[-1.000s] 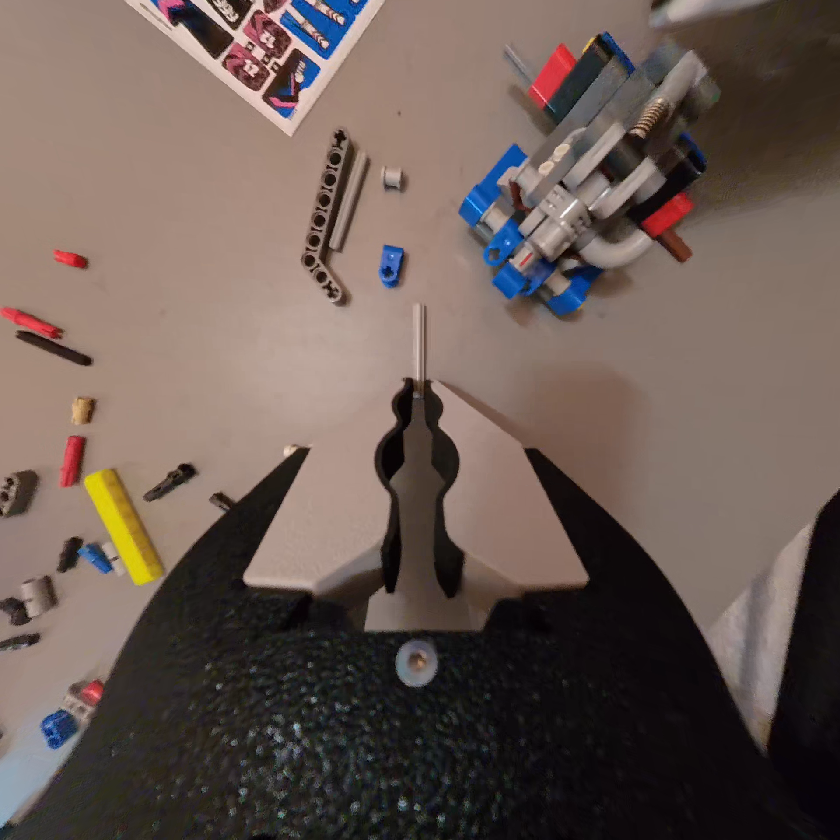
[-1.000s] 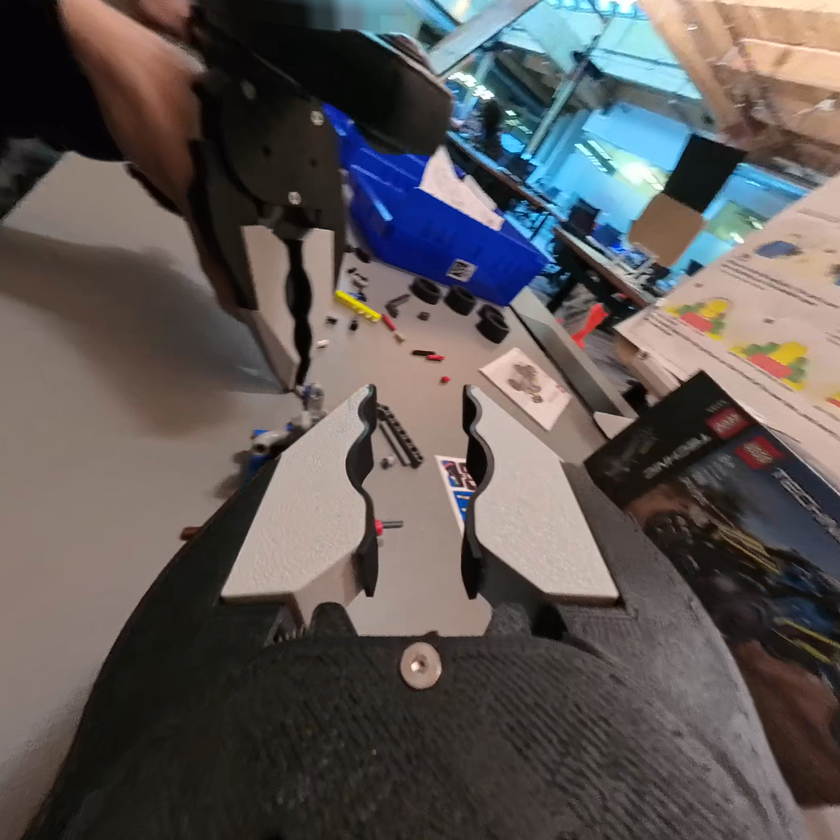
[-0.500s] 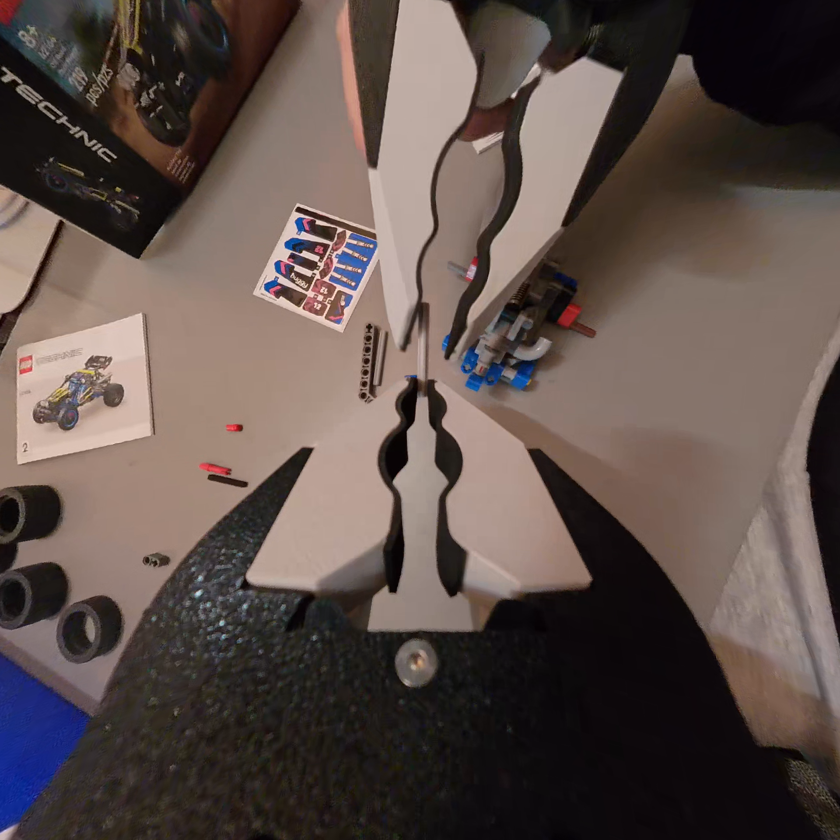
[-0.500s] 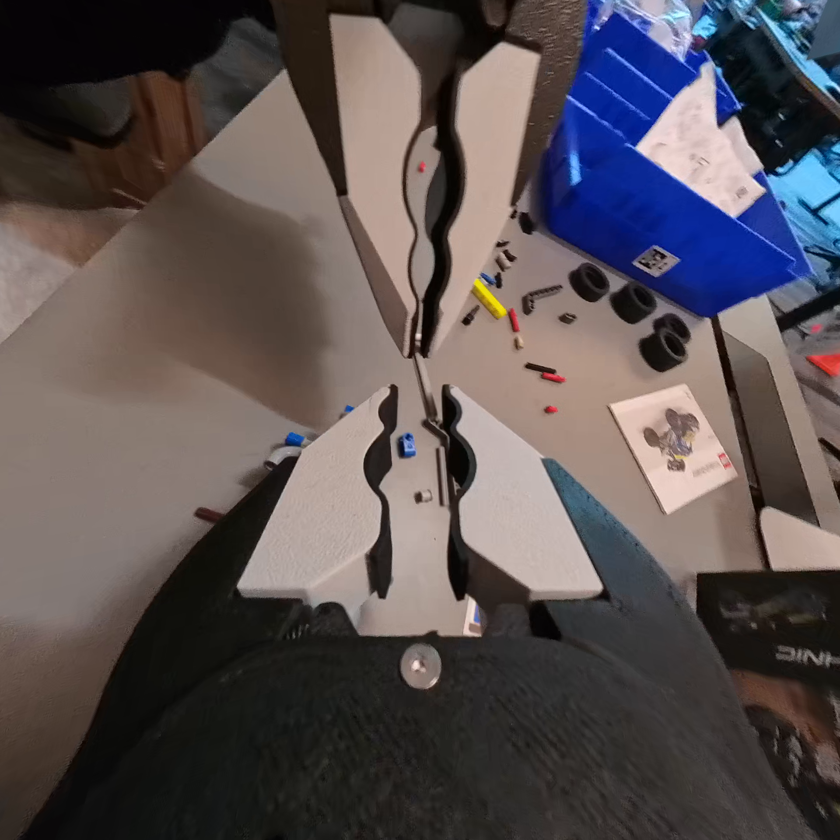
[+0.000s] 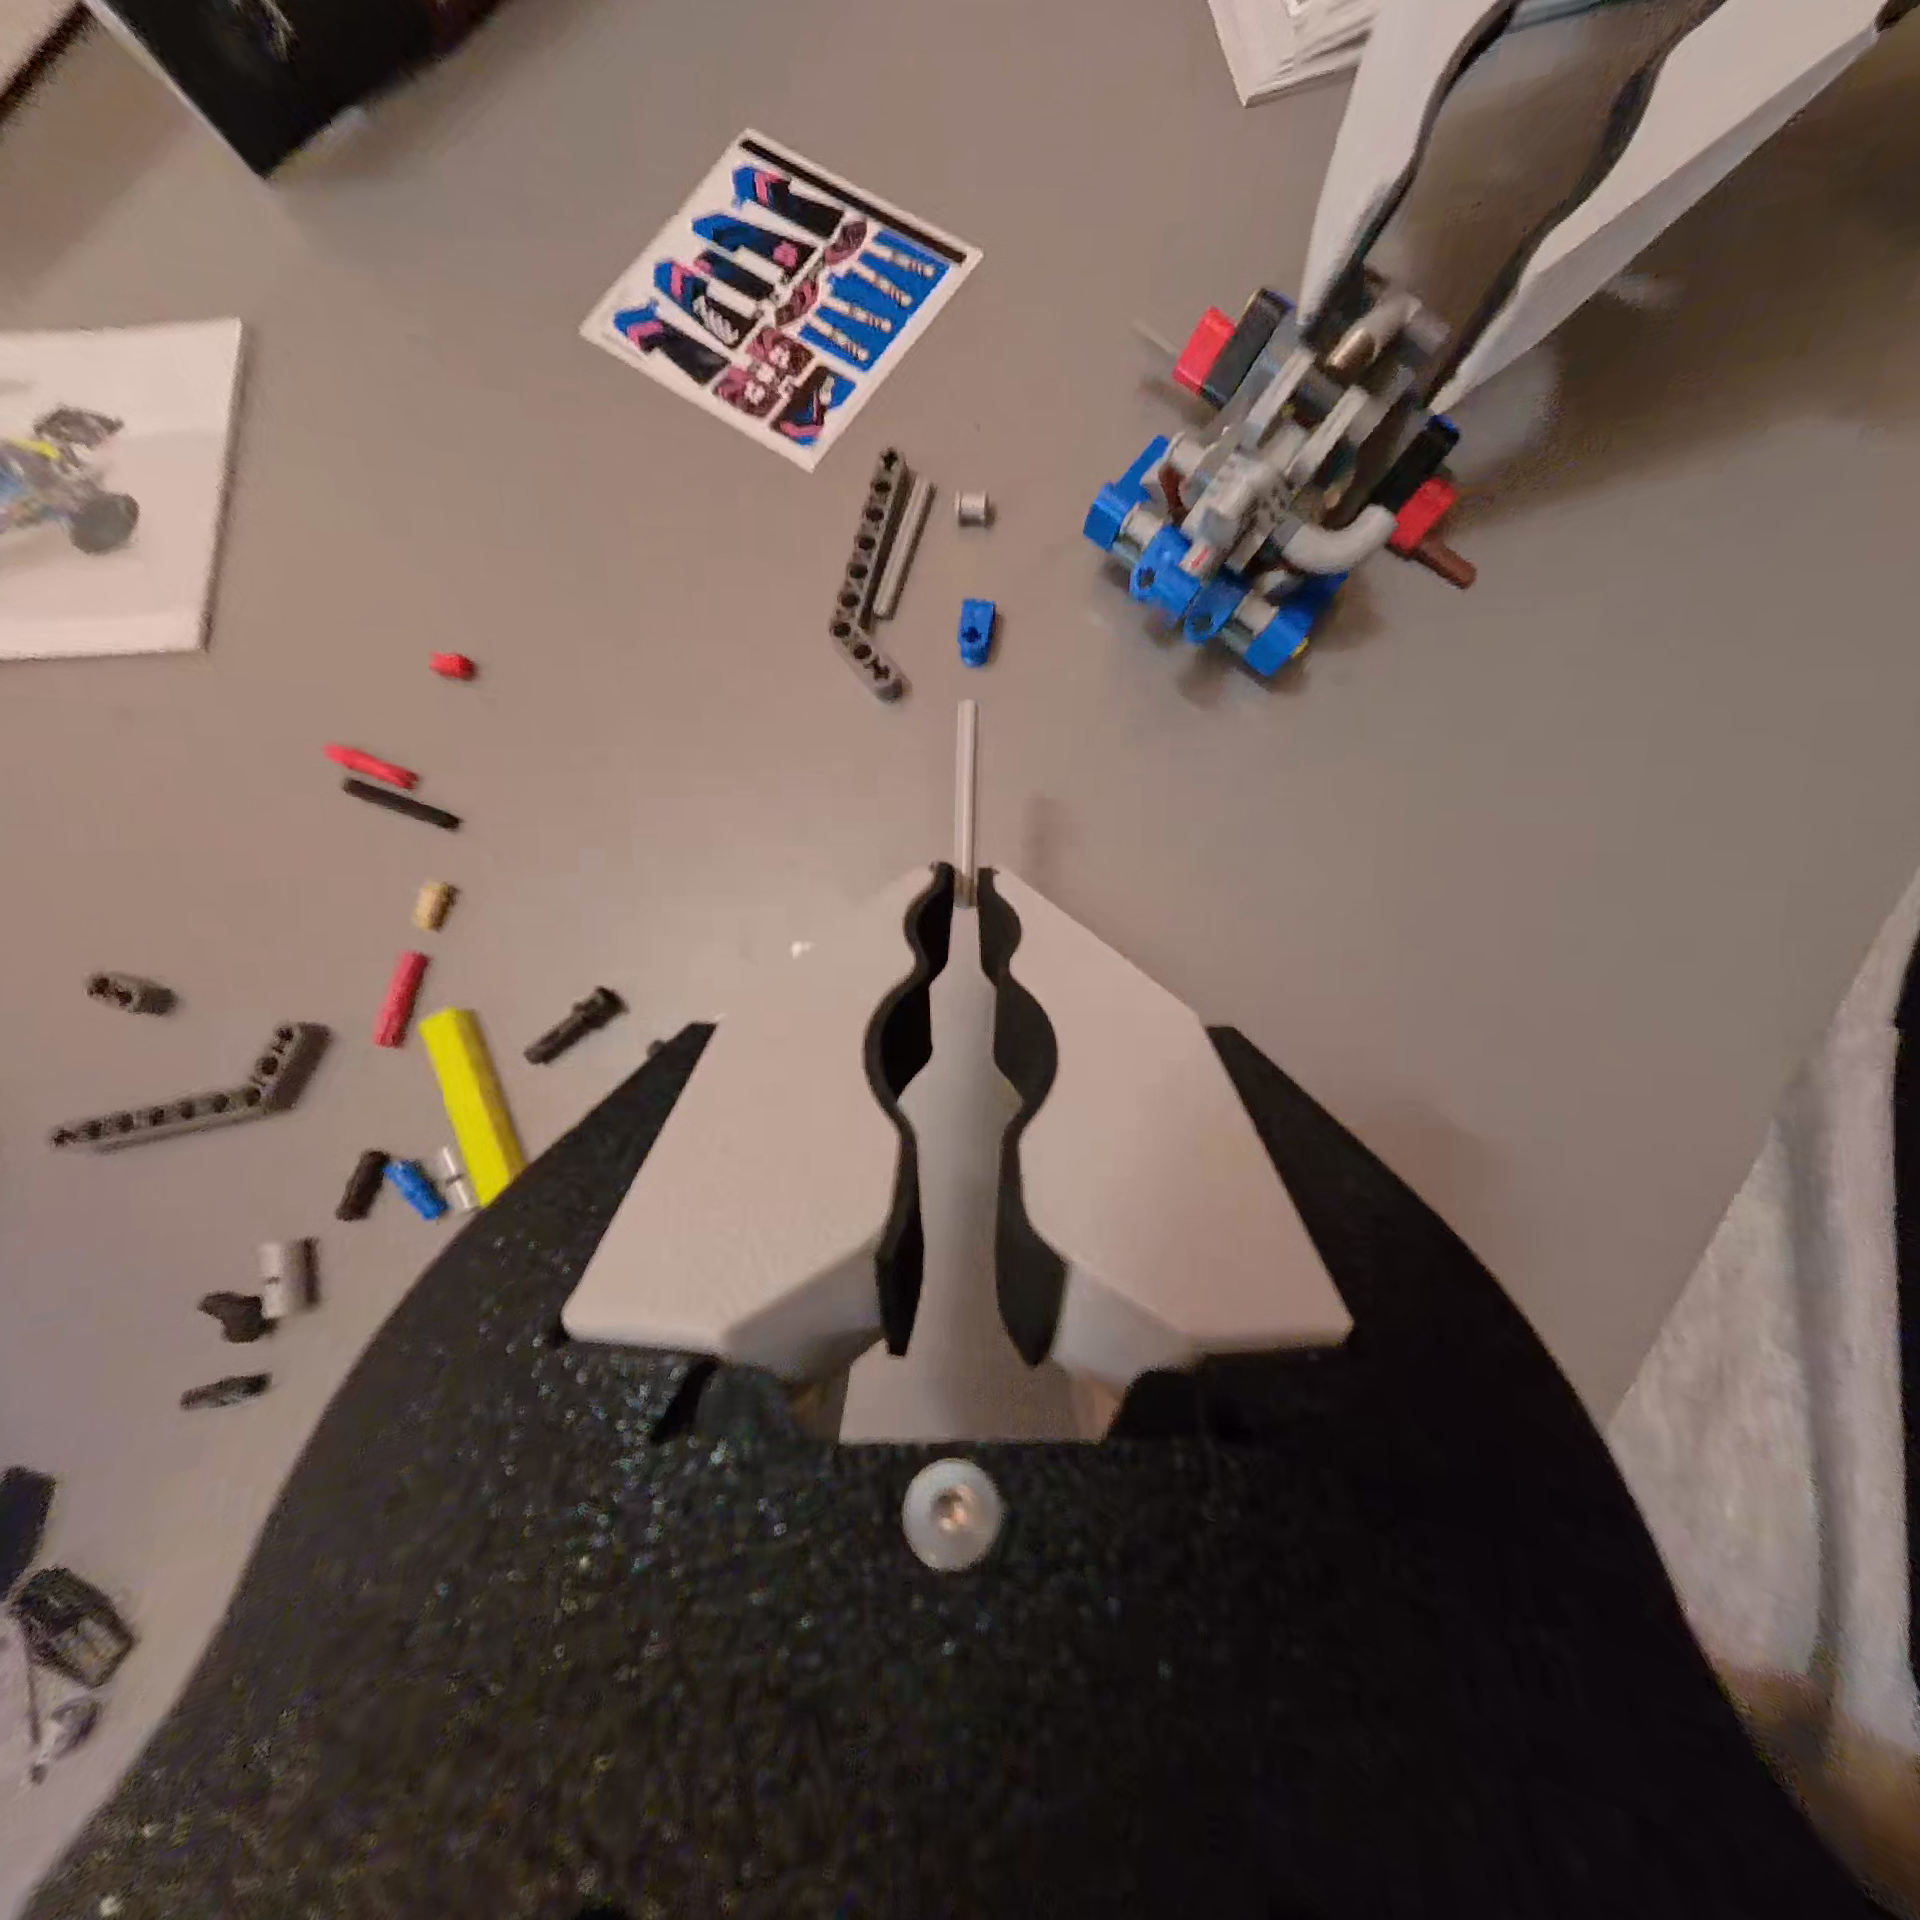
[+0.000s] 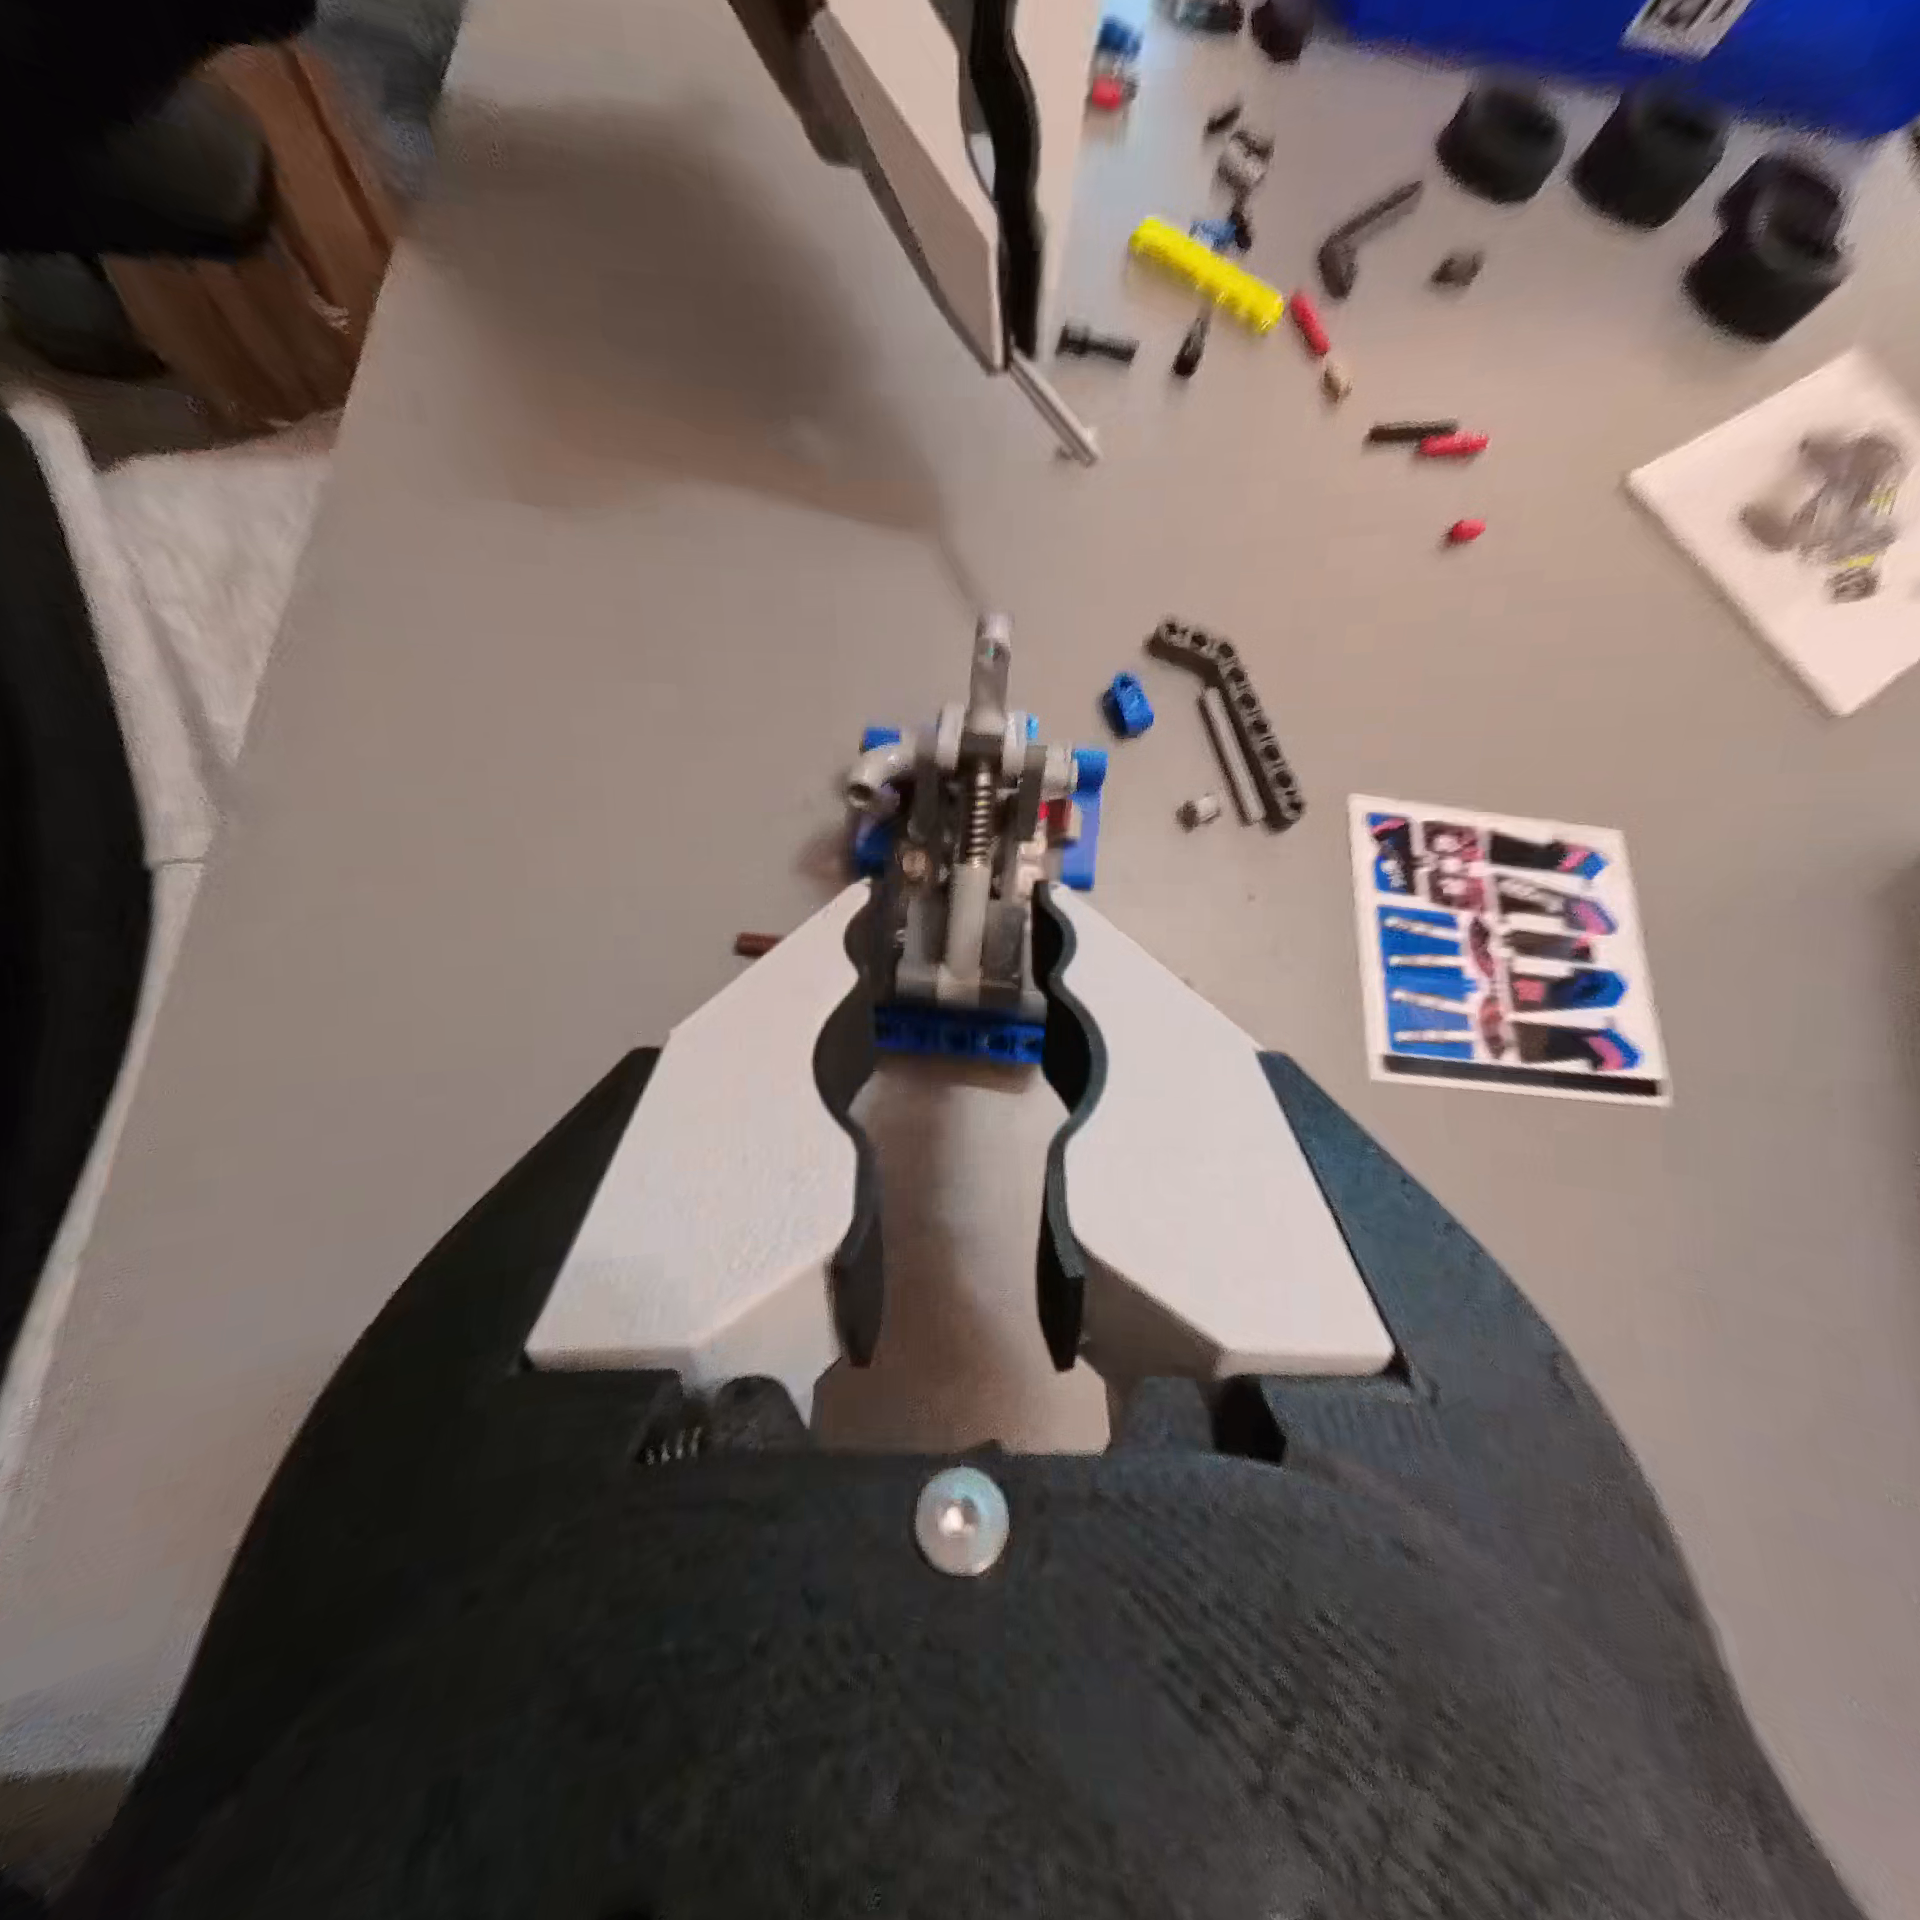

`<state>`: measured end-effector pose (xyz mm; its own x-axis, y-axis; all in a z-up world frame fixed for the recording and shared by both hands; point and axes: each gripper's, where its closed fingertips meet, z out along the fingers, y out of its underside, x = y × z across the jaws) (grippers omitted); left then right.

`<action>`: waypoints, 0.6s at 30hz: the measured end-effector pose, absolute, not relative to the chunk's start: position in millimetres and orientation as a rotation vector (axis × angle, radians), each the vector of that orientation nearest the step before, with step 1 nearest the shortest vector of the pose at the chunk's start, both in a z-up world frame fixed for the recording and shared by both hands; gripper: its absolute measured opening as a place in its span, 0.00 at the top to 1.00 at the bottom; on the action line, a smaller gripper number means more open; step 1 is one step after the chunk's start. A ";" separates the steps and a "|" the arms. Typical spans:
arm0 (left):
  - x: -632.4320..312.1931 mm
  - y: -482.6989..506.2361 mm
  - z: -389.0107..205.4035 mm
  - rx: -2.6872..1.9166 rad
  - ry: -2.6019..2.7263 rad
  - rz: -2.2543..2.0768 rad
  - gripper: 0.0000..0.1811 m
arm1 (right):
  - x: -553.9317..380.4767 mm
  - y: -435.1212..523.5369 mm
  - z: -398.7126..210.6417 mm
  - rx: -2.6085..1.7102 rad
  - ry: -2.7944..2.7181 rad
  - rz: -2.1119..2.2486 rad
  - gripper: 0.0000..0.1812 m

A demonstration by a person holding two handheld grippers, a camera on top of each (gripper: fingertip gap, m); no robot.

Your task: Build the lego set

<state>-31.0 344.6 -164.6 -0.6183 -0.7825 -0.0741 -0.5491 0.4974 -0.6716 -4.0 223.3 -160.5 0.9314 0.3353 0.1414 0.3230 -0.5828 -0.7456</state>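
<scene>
Left tool (image 5: 966, 878): clenched on thin grey axle (image 5: 966, 790) at one end, long axis straight ahead out of tips, free end over worktop (image 5: 1455, 987).

Right tool (image 6: 956, 914): fingers astride blue-grey chassis assembly (image 6: 966, 831) on worktop; gripping or only straddling, cannot tell.

Key relation: assembly (image 5: 1262, 488) ahead-right of axle tip, well apart. Probably next: swing axle right, line up with hole.

Farther: blue connector (image 5: 975, 630), dark angled beam (image 5: 871, 582), sticker sheet (image 5: 779, 296).

Dim warm light, soft shadows, motion blur, wide-angle edge distortion
</scene>
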 end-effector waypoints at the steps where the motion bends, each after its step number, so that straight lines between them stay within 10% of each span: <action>1: -33.0 346.2 -168.0 -1.111 2.377 -0.860 0.99 | -6.3 223.1 -163.2 -2.240 -0.460 0.045 0.89; 18: -40.8 340.9 -174.4 -1.061 2.396 -0.933 0.99 | -2.3 234.9 -178.0 -2.334 -0.464 0.062 0.87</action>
